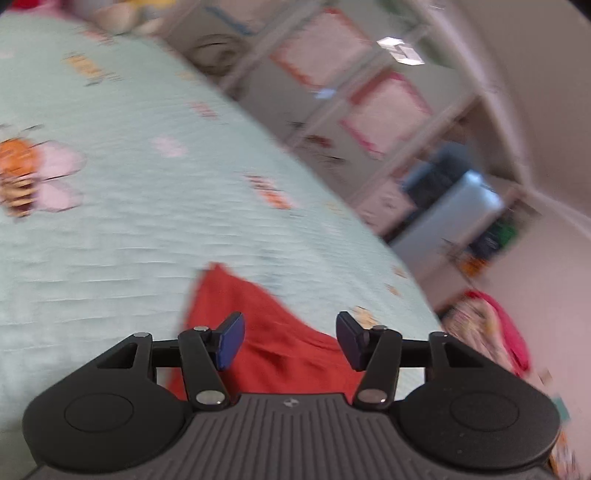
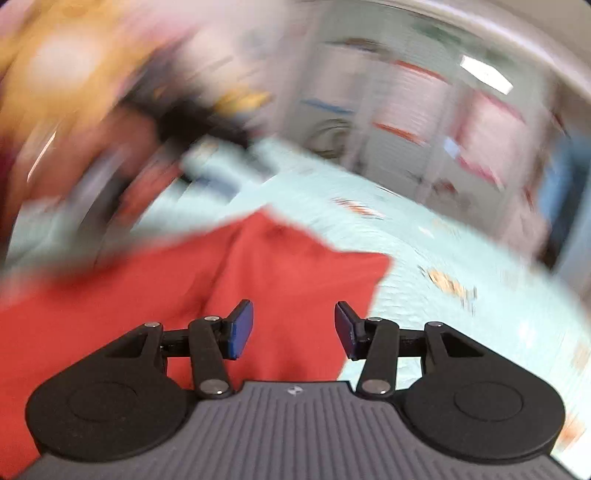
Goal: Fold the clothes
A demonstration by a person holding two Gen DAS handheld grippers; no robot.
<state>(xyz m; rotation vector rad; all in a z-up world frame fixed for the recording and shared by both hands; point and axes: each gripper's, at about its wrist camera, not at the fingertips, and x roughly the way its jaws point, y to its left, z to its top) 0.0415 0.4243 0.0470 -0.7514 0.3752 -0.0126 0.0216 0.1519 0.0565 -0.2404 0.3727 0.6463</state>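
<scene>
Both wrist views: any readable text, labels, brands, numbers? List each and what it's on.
None can be read.
Small white emblem on the left gripper body: a symbol, no letters legible.
Same emblem on the right gripper body: likewise.
Orange and dark printed marks on the mint bedspread: possibly words, too blurred.
Pink-framed boxes on the shelves: blurred, no text legible.
Red garment: no print visible.

A home, prob. a child's bedroom. The bed point(image 1: 147, 206) has a pale mint cover w/ printed cartoon bees point(image 1: 26, 177). Beside it stands a white shelf unit point(image 1: 362, 96) w/ pink-edged storage boxes point(image 1: 388, 110). Soft toys point(image 1: 125, 14) lie at the far end of the bed, and a pink patterned cloth heap point(image 1: 491, 332) is on the floor. Details are blurred.
</scene>
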